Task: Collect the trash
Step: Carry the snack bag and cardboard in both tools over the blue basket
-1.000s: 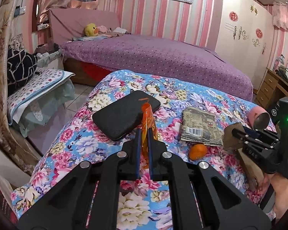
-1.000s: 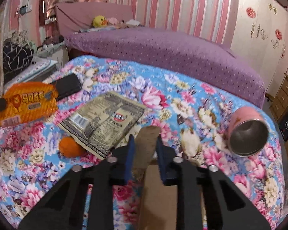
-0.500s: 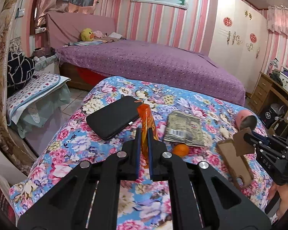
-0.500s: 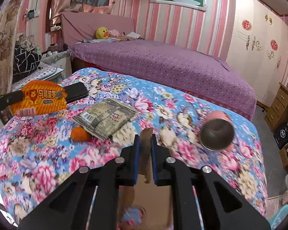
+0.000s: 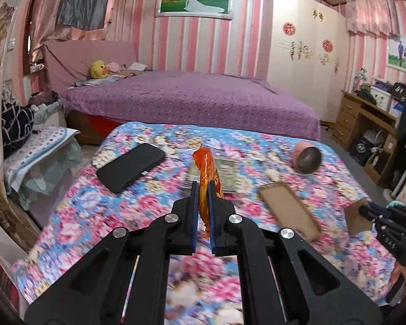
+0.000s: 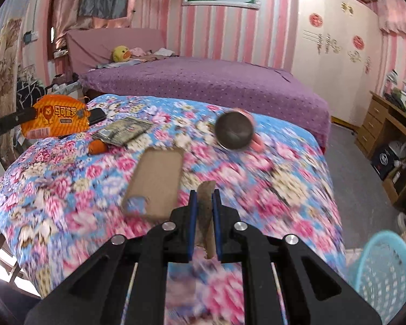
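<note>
My left gripper (image 5: 202,187) is shut on an orange snack wrapper (image 5: 207,173), held upright above the floral bedcover (image 5: 149,205). In the right wrist view that wrapper (image 6: 55,120) hangs at the far left. My right gripper (image 6: 204,197) is shut on a brown cardboard scrap (image 6: 205,208); the left wrist view shows it (image 5: 365,211) at the right edge with the scrap (image 5: 356,218). A larger cardboard panel (image 6: 157,181) lies flat on the cover, apart from both grippers. A grey-green wrapper (image 6: 124,132) and a small orange fruit (image 6: 97,146) lie further back.
A black phone (image 5: 131,166) and a tipped pink cup (image 5: 307,158) lie on the floral cover. A light blue plastic basket (image 6: 384,270) stands on the floor at the lower right. Behind is a purple bed (image 5: 189,100), with a wooden desk (image 5: 365,124) to the right.
Both grippers have pulled back from the bed and risen slightly with their items. The larger cardboard panel that hung by the right gripper's scrap now lies on the cover.
</note>
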Demonstrator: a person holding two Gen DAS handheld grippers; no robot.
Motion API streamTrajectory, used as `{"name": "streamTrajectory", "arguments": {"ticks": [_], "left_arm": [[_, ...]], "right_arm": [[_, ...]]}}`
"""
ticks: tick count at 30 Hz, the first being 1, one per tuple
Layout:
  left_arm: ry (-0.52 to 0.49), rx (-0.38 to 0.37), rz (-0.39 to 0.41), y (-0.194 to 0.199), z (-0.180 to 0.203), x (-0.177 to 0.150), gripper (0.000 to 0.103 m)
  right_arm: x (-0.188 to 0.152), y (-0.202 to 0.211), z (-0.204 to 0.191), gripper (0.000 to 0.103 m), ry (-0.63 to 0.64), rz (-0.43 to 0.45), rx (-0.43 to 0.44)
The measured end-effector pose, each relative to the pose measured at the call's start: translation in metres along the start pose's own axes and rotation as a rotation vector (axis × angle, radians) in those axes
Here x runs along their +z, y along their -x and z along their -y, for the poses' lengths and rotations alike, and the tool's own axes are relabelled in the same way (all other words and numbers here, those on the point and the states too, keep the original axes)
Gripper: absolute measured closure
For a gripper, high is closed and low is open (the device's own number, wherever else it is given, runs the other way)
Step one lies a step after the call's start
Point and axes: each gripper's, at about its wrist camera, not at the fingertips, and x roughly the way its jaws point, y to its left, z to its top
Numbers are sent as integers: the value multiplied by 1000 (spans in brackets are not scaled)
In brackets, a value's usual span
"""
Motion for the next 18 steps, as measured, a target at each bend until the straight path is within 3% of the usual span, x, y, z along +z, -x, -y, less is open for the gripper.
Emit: {"name": "streamTrajectory", "arguments": {"ticks": [9,18], "left_arm": [[11,-124,-10,27,49,-26,98],[-89,-234,-35,30,130,-38,98]], "right_arm": [[-31,32,52,92,-93,23,-42],[-48,63,113,92,-174,67,-107]]}}
